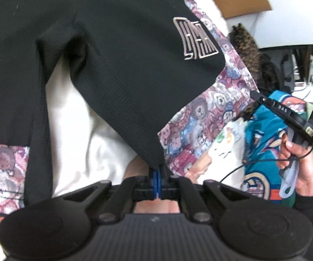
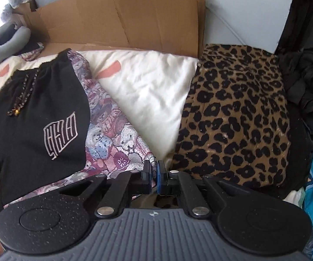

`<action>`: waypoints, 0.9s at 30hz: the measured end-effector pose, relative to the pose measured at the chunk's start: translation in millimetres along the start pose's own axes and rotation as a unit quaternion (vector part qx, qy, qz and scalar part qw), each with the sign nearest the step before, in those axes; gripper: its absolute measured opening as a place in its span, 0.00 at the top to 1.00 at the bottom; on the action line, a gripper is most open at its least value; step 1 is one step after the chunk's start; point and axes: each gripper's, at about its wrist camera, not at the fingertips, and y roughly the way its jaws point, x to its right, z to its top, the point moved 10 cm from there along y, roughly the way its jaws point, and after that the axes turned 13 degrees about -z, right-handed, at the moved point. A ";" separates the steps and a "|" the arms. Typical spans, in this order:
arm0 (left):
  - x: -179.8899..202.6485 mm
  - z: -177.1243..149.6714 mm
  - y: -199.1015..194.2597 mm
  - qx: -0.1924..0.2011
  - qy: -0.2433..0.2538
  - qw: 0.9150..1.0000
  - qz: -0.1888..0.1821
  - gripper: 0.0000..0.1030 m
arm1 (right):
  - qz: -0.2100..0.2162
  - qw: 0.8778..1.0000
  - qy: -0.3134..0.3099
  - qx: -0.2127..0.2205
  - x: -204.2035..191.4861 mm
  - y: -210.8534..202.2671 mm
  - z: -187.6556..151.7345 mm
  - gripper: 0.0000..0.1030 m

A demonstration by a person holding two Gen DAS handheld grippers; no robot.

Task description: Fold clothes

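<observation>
Left gripper: black shorts lie ahead, one corner caught between its closed jaws. Bear-print blanket lies under the shorts, extending right. Right hand is far right.

Right gripper: shorts lie ahead-left on the blanket; white bedding directly ahead; leopard-print cloth ahead-right; cardboard stands behind these.

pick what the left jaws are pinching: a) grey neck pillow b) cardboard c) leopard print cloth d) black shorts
d, in the left wrist view the left gripper has its jaws shut on a corner of the black shorts, whose leg rises taut from them.
</observation>
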 end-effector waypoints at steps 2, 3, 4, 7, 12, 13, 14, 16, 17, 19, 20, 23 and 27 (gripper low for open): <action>-8.9 -3.1 3.8 -0.006 -0.006 1.000 0.015 0.99 | 0.004 0.999 0.014 -0.030 0.2 16.5 -12.6 0.94; -13.6 -4.8 3.5 -0.008 -0.009 1.000 0.022 0.99 | 0.007 0.999 0.022 -0.039 1.3 20.5 -17.5 0.93; -17.8 -6.4 3.0 -0.009 -0.011 1.000 0.028 0.99 | 0.009 0.998 0.030 -0.046 2.6 23.9 -22.1 0.92; -21.6 -7.9 -1.3 -0.009 -0.015 0.999 0.031 0.99 | 0.023 0.997 0.058 -0.051 8.3 26.1 -28.4 0.78; -21.6 -7.6 -2.8 -0.011 -0.004 0.999 0.042 0.99 | 0.031 0.994 0.099 -0.029 23.1 26.4 -20.6 0.66; -21.8 -8.0 -3.3 -0.011 -0.004 0.999 0.044 0.99 | 0.035 0.993 0.110 -0.025 25.1 27.4 -18.8 0.66; -23.3 -9.4 -5.9 -0.011 -0.004 0.999 0.045 0.99 | 0.040 0.992 0.121 -0.021 25.5 29.7 -17.6 0.66; -24.3 -9.1 -6.5 -0.010 -0.007 0.999 0.048 0.99 | 0.044 0.991 0.124 -0.025 21.4 41.7 -18.9 0.66; -24.6 -8.6 -6.2 -0.010 -0.009 0.999 0.049 0.99 | 0.044 0.991 0.121 -0.031 18.1 48.9 -20.4 0.66; -22.1 -6.1 -1.5 -0.010 -0.010 0.999 0.049 0.99 | 0.044 0.992 0.110 -0.041 9.8 60.2 -25.0 0.67; -21.1 -5.1 0.6 -0.010 -0.011 0.999 0.050 0.99 | 0.042 0.993 0.104 -0.045 5.7 64.8 -27.2 0.67; -20.4 -4.5 2.2 -0.011 -0.009 0.999 0.050 0.99 | 0.042 0.994 0.086 -0.046 -3.4 68.4 -32.8 0.67; -21.3 -5.5 -0.3 -0.014 -0.001 0.998 0.055 0.99 | 0.046 0.994 0.089 -0.049 -2.4 67.7 -35.4 0.68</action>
